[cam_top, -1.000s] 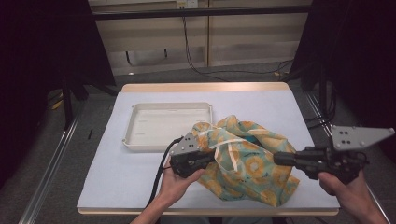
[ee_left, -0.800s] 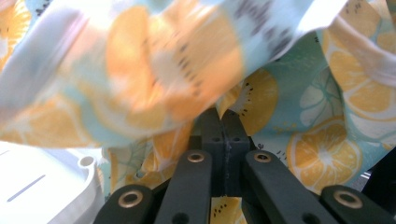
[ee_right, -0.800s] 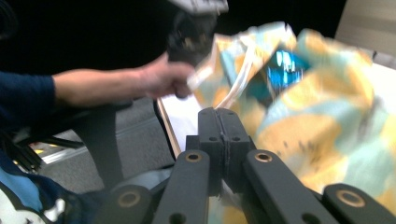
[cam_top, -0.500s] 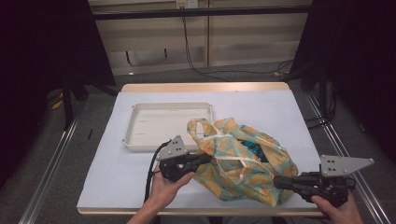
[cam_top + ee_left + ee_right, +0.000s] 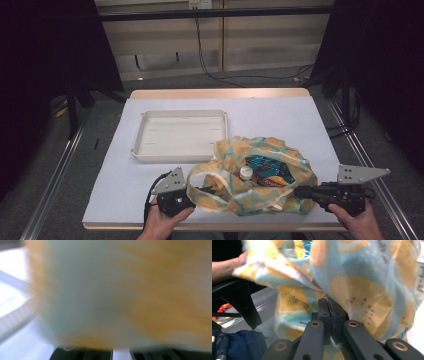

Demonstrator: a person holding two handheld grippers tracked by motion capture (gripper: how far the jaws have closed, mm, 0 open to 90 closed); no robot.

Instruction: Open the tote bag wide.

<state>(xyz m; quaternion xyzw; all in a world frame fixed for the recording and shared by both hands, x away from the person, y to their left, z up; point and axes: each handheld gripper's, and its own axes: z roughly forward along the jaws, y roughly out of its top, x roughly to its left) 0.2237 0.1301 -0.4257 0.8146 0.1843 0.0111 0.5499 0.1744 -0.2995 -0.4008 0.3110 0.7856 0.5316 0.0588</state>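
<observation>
Lowered and spread apart since the earlier frames, both grippers, opening the bag mouth.

High view: left gripper [image 5: 197,192] and right gripper [image 5: 300,191] clamped on opposite rims of the orange-and-teal citrus-print cloth bag [image 5: 280,200], pulled wide, probably to bare the contents; bag lying just in front of the shallow white plastic tray [image 5: 145,150], with a white-capped bottle [image 5: 245,173] and a blue snack packet [image 5: 267,170] inside. Left gripper view: blurred orange and pale cloth [image 5: 112,295] pressed close; grip unreadable here. Right gripper view: jaws pinched tight on a fold of printed fabric [image 5: 362,290].
</observation>
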